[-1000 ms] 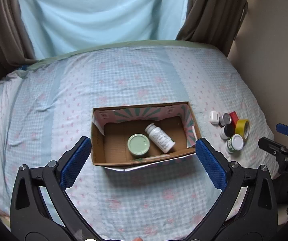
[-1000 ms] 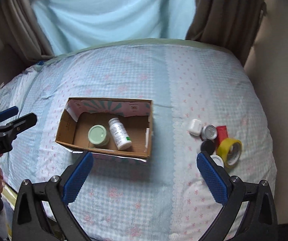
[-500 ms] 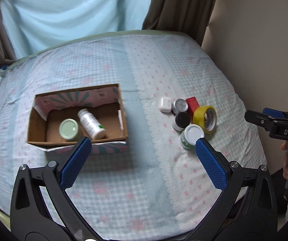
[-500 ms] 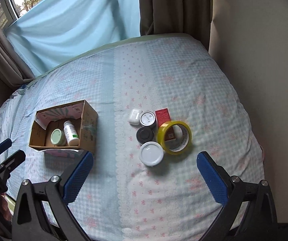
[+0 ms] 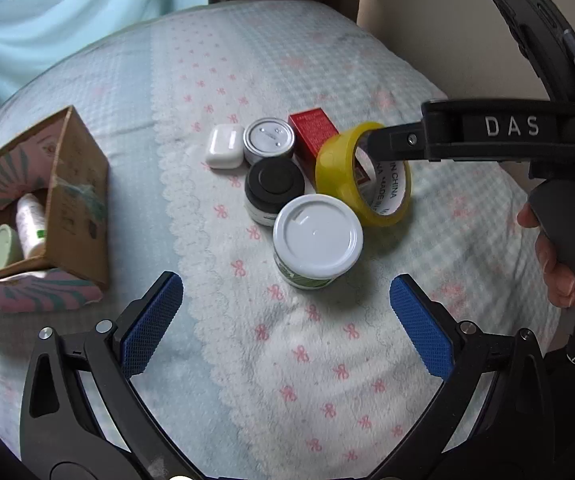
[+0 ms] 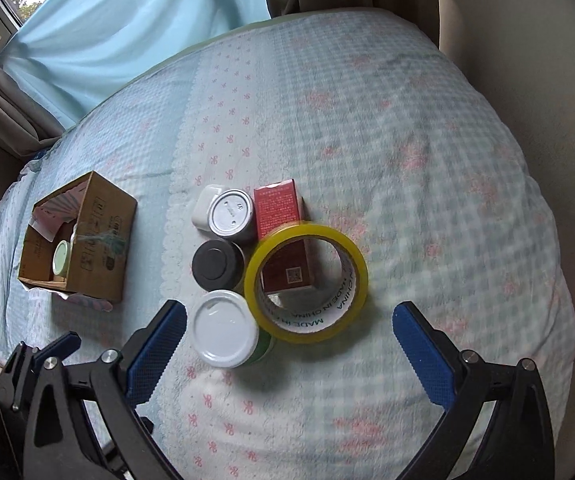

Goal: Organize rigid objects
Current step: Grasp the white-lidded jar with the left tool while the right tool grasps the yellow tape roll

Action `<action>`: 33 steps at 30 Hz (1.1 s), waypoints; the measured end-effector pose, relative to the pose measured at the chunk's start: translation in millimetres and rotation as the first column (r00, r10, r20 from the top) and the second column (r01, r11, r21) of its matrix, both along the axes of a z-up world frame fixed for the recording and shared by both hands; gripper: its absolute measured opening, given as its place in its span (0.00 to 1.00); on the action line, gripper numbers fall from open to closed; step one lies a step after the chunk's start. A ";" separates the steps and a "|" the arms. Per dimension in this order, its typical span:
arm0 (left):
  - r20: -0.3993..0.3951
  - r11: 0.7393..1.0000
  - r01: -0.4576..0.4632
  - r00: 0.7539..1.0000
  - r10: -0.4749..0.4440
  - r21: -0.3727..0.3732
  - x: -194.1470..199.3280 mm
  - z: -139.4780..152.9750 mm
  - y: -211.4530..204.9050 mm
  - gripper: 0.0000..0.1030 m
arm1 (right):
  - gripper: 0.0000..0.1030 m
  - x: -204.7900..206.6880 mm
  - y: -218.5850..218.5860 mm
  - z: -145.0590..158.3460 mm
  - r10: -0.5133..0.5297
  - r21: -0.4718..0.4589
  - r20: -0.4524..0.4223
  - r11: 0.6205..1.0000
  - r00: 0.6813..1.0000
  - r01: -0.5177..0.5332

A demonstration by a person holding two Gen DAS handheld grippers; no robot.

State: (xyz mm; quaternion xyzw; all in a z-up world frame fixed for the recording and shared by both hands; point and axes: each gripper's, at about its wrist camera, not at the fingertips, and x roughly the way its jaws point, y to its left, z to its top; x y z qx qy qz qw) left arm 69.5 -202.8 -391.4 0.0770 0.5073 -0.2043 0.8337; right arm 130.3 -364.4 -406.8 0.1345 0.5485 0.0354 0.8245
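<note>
A cluster of small objects lies on the bed: a white-lidded jar, a black-lidded jar, a silver tin, a white earbud case, a red box and a yellow tape roll leaning on the box. My left gripper is open just short of the white-lidded jar. My right gripper is open just short of the tape roll; in the left wrist view its finger reaches over the roll.
An open cardboard box stands at the left, holding a green-lidded jar and a white pill bottle. The bed's right edge meets a beige wall. Curtains hang behind the bed.
Both grippers have swung right, away from the cardboard box, and come down close to the cluster. Both stay open.
</note>
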 end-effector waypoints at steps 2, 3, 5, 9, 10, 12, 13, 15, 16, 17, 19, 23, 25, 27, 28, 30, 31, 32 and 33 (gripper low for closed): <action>-0.006 1.000 0.002 1.000 -0.002 0.002 6.9 -18.1 -6.9 1.00 | 1.00 9.2 -1.4 -14.0 0.010 0.008 -0.009 1.000 1.000 -0.010; -0.008 1.000 0.003 1.000 -0.003 -0.001 9.9 -25.6 -9.8 1.00 | 1.00 12.9 -1.8 -19.7 0.017 0.013 -0.011 1.000 1.000 -0.016; -0.003 1.000 0.002 1.000 -0.002 0.000 15.7 -38.0 -15.6 1.00 | 1.00 19.7 -1.3 -28.3 0.028 0.017 -0.016 0.999 0.999 -0.028; 0.007 1.000 0.003 1.000 -0.003 0.007 25.6 -54.7 -26.5 1.00 | 1.00 28.7 -3.2 -42.5 0.032 0.023 -0.029 0.999 0.999 -0.031; 0.007 1.000 0.003 1.000 -0.004 0.008 27.5 -57.8 -29.0 1.00 | 1.00 30.0 -3.5 -45.6 0.032 0.024 -0.035 0.999 0.999 -0.032; 0.010 1.000 0.002 1.000 -0.002 0.004 31.1 -62.3 -32.9 0.99 | 1.00 32.2 -4.7 -51.6 0.033 0.033 -0.045 0.999 0.998 -0.032; 0.012 1.000 0.003 1.000 -0.003 0.002 32.7 -64.1 -34.8 0.98 | 1.00 33.1 -5.4 -54.4 0.033 0.037 -0.050 0.999 0.998 -0.031; 0.017 1.000 0.006 1.000 -0.006 0.003 34.9 -67.4 -38.4 0.95 | 1.00 35.3 -6.6 -60.1 0.037 0.047 -0.060 0.998 0.998 -0.034; 0.021 1.000 0.008 1.000 -0.008 0.007 36.1 -69.1 -40.2 0.94 | 1.00 36.7 -6.4 -62.8 0.041 0.052 -0.065 0.998 0.997 -0.038; 0.024 1.000 0.009 1.000 -0.009 0.014 37.9 -71.4 -41.7 0.91 | 1.00 38.0 -6.3 -65.3 0.045 0.056 -0.070 0.998 0.997 -0.041; 0.021 1.000 0.014 1.000 -0.014 0.018 40.3 -75.1 -44.1 0.82 | 1.00 40.7 -6.2 -69.5 0.049 0.067 -0.075 0.997 0.996 -0.044; 0.008 0.999 0.032 0.999 -0.032 0.016 43.2 -81.0 -48.3 0.67 | 0.95 43.5 -7.5 -76.3 0.057 0.114 -0.080 0.992 0.995 -0.048; 0.017 0.999 0.035 0.999 -0.036 0.028 42.3 -81.2 -50.2 0.67 | 0.94 43.0 -6.9 -75.7 0.053 0.114 -0.073 0.992 0.996 -0.044; 0.017 0.999 0.032 0.999 -0.032 0.025 43.1 -81.8 -50.1 0.66 | 0.94 42.7 -6.0 -75.1 0.049 0.114 -0.068 0.993 0.996 -0.041; 0.017 0.999 0.032 0.999 -0.032 0.025 43.7 -82.1 -50.4 0.66 | 0.94 42.0 -5.9 -74.6 0.048 0.111 -0.066 0.993 0.997 -0.041; 0.015 0.999 0.034 0.999 -0.034 0.027 44.9 -82.3 -50.7 0.66 | 0.94 41.6 -5.0 -74.2 0.045 0.109 -0.065 0.993 0.997 -0.038; 0.015 0.999 0.036 0.999 -0.036 0.028 44.2 -81.9 -51.4 0.66 | 0.93 41.5 -4.9 -73.8 0.045 0.108 -0.065 0.993 0.997 -0.037; 0.016 0.999 0.039 0.999 -0.040 0.031 44.5 -81.6 -51.9 0.66 | 0.93 41.7 -5.2 -73.5 0.045 0.108 -0.066 0.993 0.997 -0.038; 0.017 0.999 0.042 0.999 -0.042 0.034 44.9 -81.0 -52.0 0.66 | 0.93 41.8 -5.0 -73.2 0.045 0.108 -0.067 0.993 0.997 -0.038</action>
